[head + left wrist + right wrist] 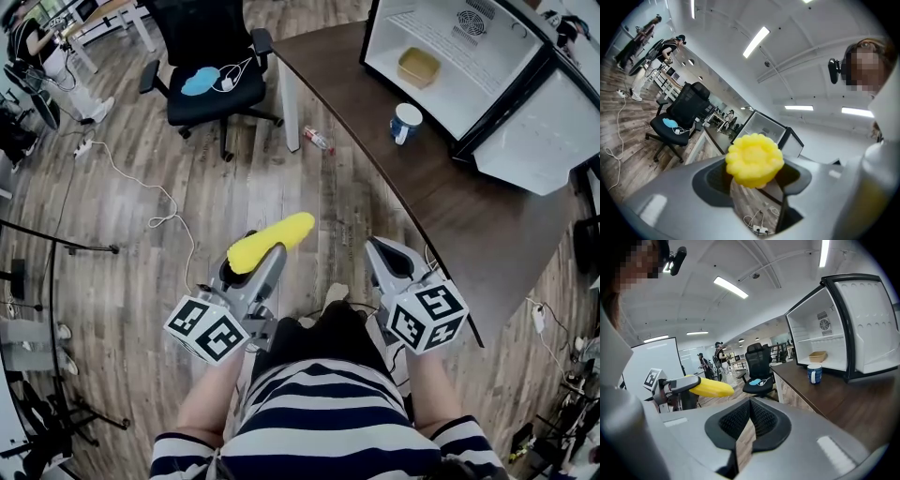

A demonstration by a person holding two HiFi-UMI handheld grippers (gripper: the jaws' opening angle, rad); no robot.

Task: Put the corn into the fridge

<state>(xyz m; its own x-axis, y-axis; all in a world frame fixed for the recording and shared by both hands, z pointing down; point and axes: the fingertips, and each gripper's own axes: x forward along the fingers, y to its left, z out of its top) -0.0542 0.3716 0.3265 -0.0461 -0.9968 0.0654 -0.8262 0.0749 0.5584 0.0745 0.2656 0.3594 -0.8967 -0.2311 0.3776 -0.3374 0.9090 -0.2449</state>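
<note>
the left gripper [266, 264] has its jaws pinching the corn [281, 234] by one end, so it juts forward, ready for the open fridge [487, 58] on the table [450, 216]. the right gripper [749, 417] is spare, jaws pressed together on nothing.

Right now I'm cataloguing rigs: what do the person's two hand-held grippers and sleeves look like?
The left hand-held gripper and the right hand-held gripper are smooth grey plastic with black ribbed pads. Each carries a white cube with black square markers. The person's sleeves are striped navy and white.
</note>
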